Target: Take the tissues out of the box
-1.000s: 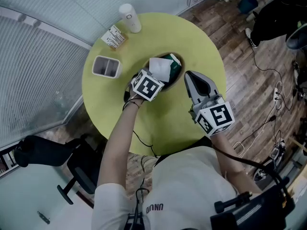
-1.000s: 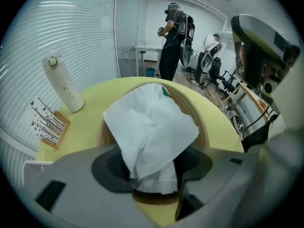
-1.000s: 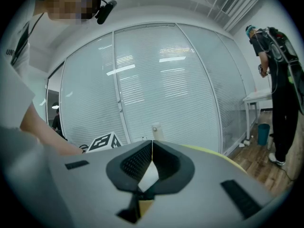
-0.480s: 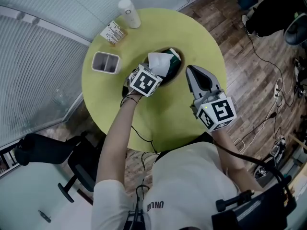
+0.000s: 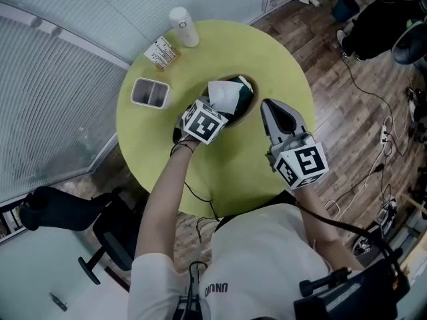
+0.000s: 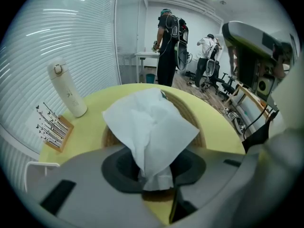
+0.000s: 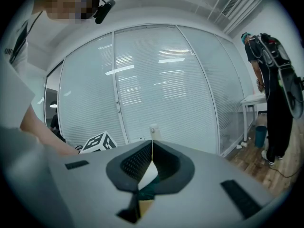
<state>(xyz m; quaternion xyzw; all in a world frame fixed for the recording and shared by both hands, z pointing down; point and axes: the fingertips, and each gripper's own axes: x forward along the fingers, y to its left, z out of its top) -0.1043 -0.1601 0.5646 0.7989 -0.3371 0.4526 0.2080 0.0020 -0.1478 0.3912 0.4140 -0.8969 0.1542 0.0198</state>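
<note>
A round woven tissue box (image 6: 191, 114) with a dark green inside (image 5: 243, 93) stands in the middle of the yellow-green table (image 5: 220, 172). A white tissue (image 6: 149, 122) rises out of it as a crumpled peak, also visible from above as tissue (image 5: 223, 95). My left gripper (image 6: 156, 177) is at the box's near edge; its jaws are closing and pinch the tissue's lower part. Seen from above, the left gripper (image 5: 215, 107) reaches in from the front. My right gripper (image 5: 267, 105) hovers to the right of the box, and the right gripper (image 7: 151, 148) is shut with nothing held.
At the table's far side stand a white bottle (image 5: 182, 27), a small printed card box (image 5: 160, 52) and a white rectangular container (image 5: 149, 93). A dark chair (image 5: 67, 212) is beside the table on the left. Cables (image 5: 373, 172) lie on the wooden floor, and people stand behind (image 6: 168, 46).
The left gripper stays at the box's near edge with the tissue in front of it, shifting only slightly. The right gripper keeps its place beside the box.
</note>
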